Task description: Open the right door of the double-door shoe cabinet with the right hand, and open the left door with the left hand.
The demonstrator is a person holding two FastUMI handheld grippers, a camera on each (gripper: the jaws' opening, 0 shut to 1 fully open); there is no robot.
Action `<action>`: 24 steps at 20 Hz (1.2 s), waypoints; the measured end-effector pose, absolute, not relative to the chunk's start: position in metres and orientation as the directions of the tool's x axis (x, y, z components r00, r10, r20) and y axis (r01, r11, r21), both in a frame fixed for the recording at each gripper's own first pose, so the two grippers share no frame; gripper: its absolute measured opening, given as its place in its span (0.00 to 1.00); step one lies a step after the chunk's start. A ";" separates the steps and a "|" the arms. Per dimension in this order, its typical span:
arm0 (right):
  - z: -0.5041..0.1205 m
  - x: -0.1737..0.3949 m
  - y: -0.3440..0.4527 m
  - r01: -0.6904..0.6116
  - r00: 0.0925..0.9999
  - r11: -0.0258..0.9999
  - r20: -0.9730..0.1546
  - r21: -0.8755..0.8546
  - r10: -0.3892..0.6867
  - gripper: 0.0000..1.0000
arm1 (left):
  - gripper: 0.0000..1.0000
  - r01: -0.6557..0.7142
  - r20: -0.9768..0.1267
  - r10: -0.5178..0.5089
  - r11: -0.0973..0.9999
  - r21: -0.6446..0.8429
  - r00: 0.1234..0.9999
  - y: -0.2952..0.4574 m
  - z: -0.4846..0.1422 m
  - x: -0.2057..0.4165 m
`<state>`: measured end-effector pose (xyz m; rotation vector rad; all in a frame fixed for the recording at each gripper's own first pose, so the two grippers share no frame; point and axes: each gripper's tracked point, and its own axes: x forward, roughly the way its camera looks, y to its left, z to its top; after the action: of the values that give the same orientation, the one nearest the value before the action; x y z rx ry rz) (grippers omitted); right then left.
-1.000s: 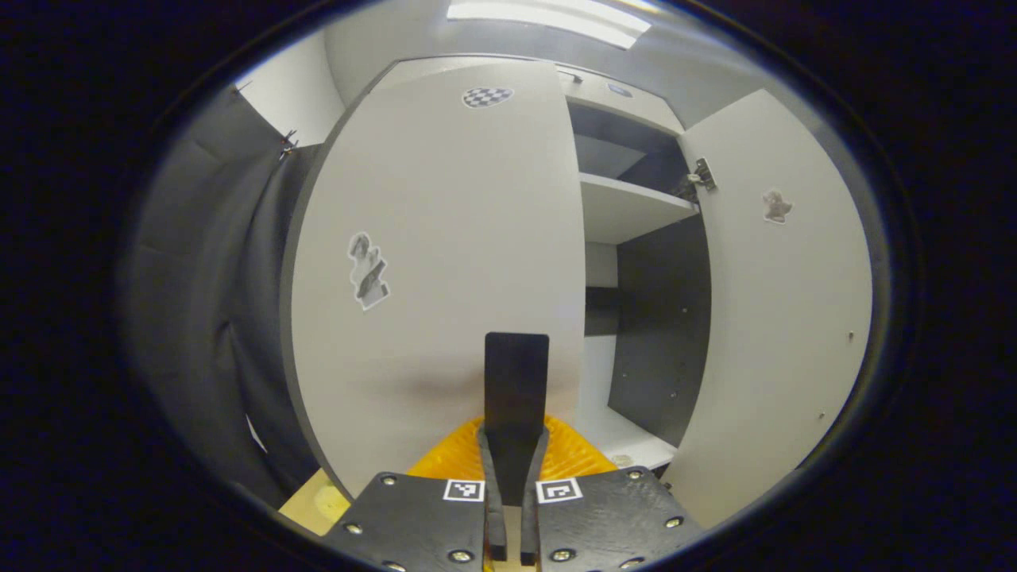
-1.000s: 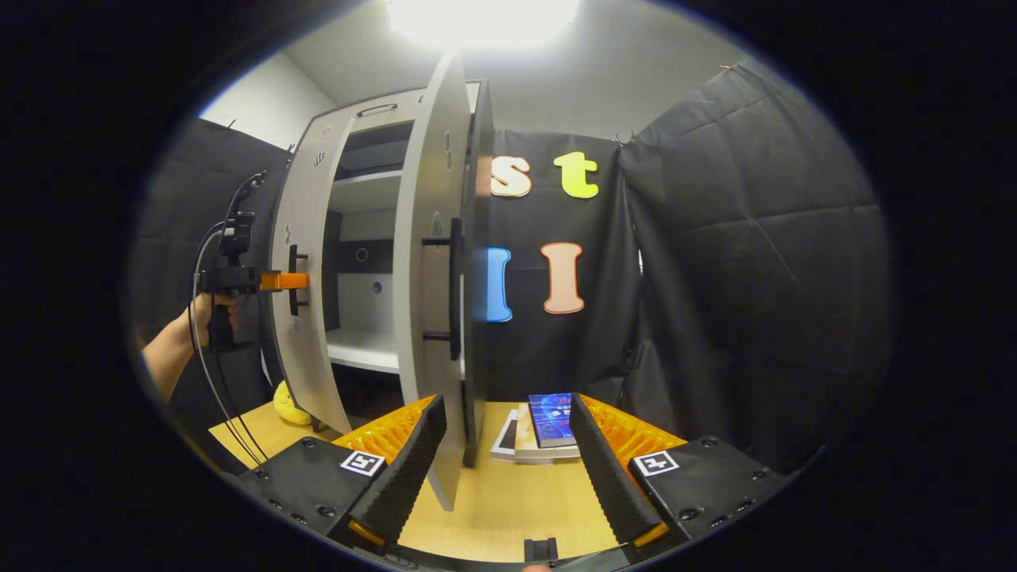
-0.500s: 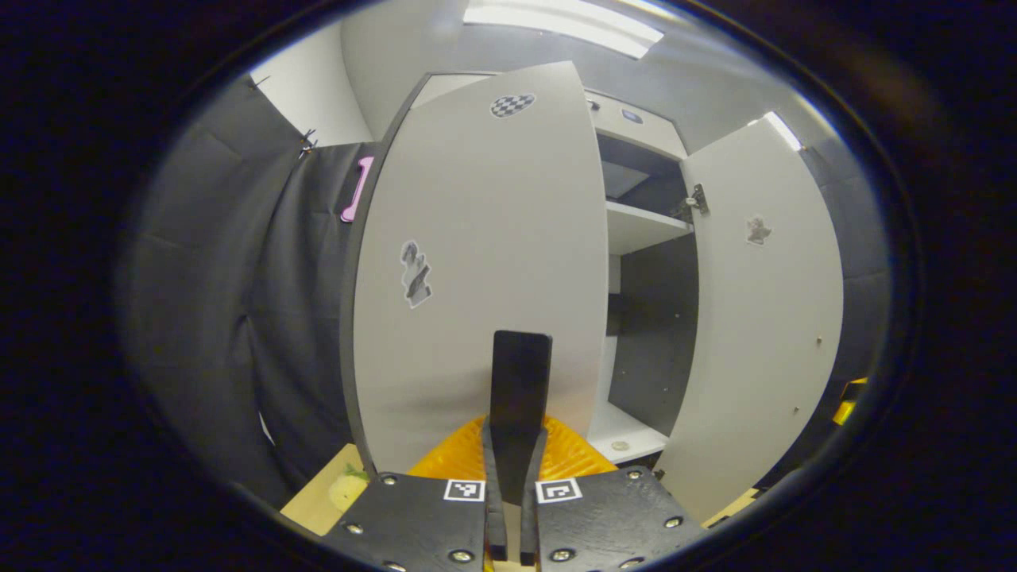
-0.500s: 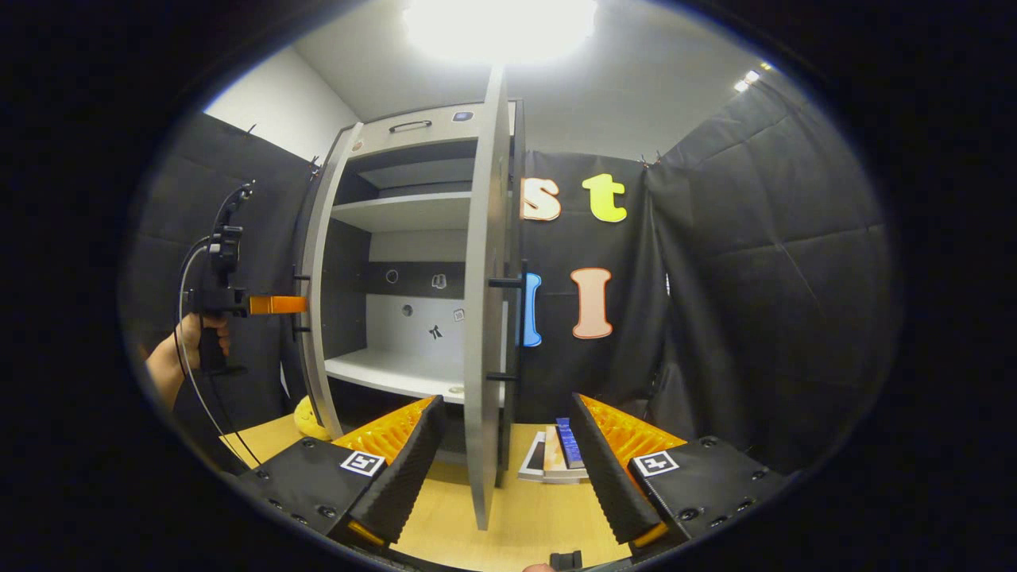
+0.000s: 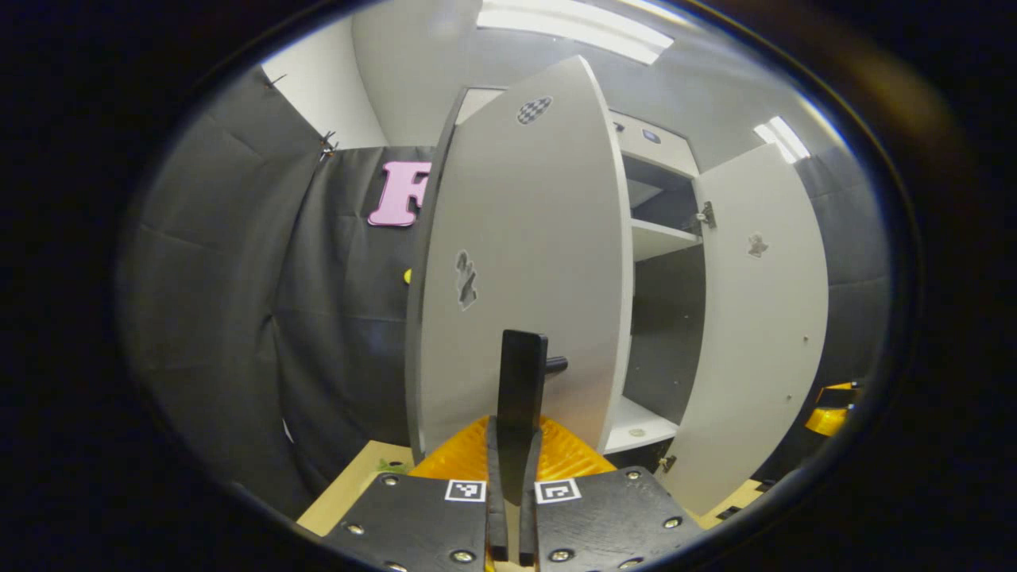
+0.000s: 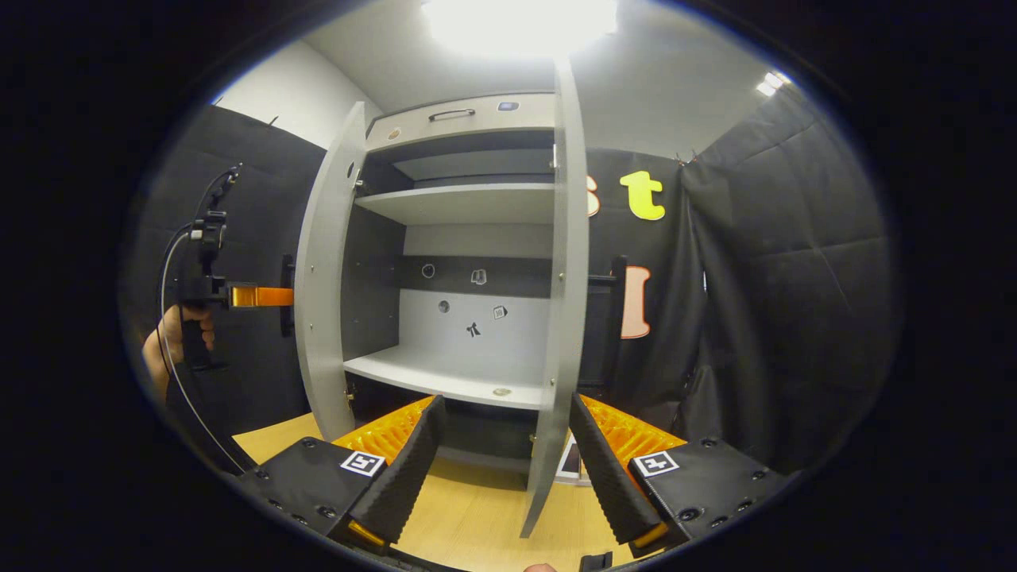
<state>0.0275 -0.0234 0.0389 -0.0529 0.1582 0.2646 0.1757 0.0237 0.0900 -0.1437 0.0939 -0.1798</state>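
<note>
the shoe cabinet (image 6: 465,238) stands on the tabletop (image 6: 477,520) with both doors swung out and its shelves bare to view; the right door (image 6: 560,318) stands edge-on at the cabinet's right side, its handle (image 6: 616,318) on the far face, and the right tongs (image 6: 502,469) hover in front of the cabinet, spread wide and gripping nothing, the door's lower edge between the fingers but apart from both; the left door (image 6: 322,278) stands out from the cabinet's left side; in the left gripper view the left tongs (image 5: 512,445) are pressed together on the left door's handle (image 5: 520,381), close against the left door (image 5: 524,262); in the right gripper view a hand (image 6: 171,342) holds those tongs out to the cabinet's left; my judgement: the right door's step is done and the left door's swing is the step in hand, near its end; the next move calls for easing that door a little wider on its hinge arc, then spreading the left tongs to let the handle go without jerking the door back.
</note>
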 end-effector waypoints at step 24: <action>0.028 0.019 0.032 -0.167 0.969 0.986 -0.183 0.023 0.169 0.96 | 0.00 0.062 -0.020 -0.064 0.994 -0.090 0.998 0.157 0.082 0.134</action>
<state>0.0195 0.0317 0.0279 0.0070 0.1851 0.1697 0.1342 0.1569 0.0824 -0.0890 0.0233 -0.0634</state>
